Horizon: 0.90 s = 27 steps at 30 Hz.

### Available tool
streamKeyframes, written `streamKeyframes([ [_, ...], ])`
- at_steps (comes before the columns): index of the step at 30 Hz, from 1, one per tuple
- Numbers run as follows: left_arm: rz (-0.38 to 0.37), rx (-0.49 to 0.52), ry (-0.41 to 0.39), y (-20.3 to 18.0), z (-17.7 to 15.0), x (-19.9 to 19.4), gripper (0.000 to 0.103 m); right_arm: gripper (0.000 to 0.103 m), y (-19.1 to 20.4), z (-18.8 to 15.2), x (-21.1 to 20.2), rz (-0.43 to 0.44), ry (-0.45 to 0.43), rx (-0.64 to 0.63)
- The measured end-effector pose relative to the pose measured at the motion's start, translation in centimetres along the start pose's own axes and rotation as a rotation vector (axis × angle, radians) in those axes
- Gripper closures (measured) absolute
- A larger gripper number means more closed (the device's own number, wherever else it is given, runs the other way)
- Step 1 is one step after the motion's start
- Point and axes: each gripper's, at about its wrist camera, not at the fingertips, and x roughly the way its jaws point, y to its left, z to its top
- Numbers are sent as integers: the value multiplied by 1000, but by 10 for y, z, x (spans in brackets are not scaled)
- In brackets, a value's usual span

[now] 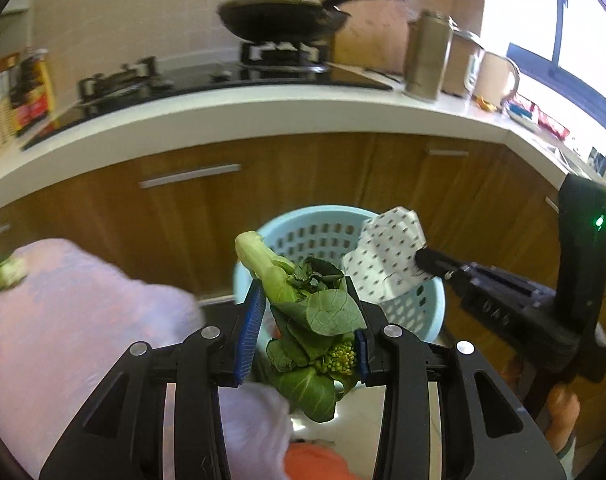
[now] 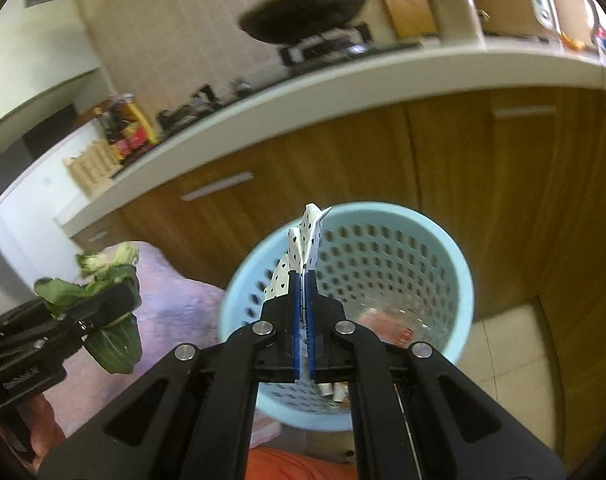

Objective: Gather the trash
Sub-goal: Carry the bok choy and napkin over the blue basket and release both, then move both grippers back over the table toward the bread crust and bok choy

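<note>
My left gripper (image 1: 305, 298) is shut on a bunch of leafy green vegetable scraps (image 1: 311, 312) and holds it above the near rim of a light blue perforated trash basket (image 1: 303, 236). My right gripper (image 2: 301, 280) is shut on a crumpled white paper with black dots (image 2: 307, 240) and holds it over the basket (image 2: 403, 264). The paper (image 1: 387, 256) and the right gripper (image 1: 427, 258) also show in the left wrist view, at the basket's right rim. The greens (image 2: 99, 276) and left gripper (image 2: 99, 306) show at the left of the right wrist view. Some trash lies in the basket's bottom.
The basket stands on a tiled floor before wooden cabinets (image 1: 263, 184) under a white counter (image 1: 223, 120). A stove with a black pan (image 1: 283, 20), a steel canister (image 1: 427, 56) and a mug (image 1: 495, 76) are on the counter. A purple cloth-covered surface (image 1: 75, 312) is at left.
</note>
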Motion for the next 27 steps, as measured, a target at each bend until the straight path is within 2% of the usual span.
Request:
streamKeyframes([
  [5,-25,7,42,-10,13,33,66,94,-33,-5,24,19,55,73],
  [8,-34,9,68,-13,16,51,66,78,-45,-6,29,28,64,104],
  [11,-44,6,89,-15,18,66,65,68,-56,-5,27,30,56,136],
  [12,-45,6,93,-16,20,71,64,60,-58,-5,26,33,52,143],
  [14,-51,8,108,-18,21,79,60,54,-62,-4,22,28,36,163],
  [20,-30,-13,110,-10,21,83,38,53,-64,0,13,29,17,179],
  [24,-15,-27,98,2,16,68,38,52,-53,2,9,47,18,164],
  [27,-9,-38,62,13,11,44,38,52,-28,4,4,77,12,116],
])
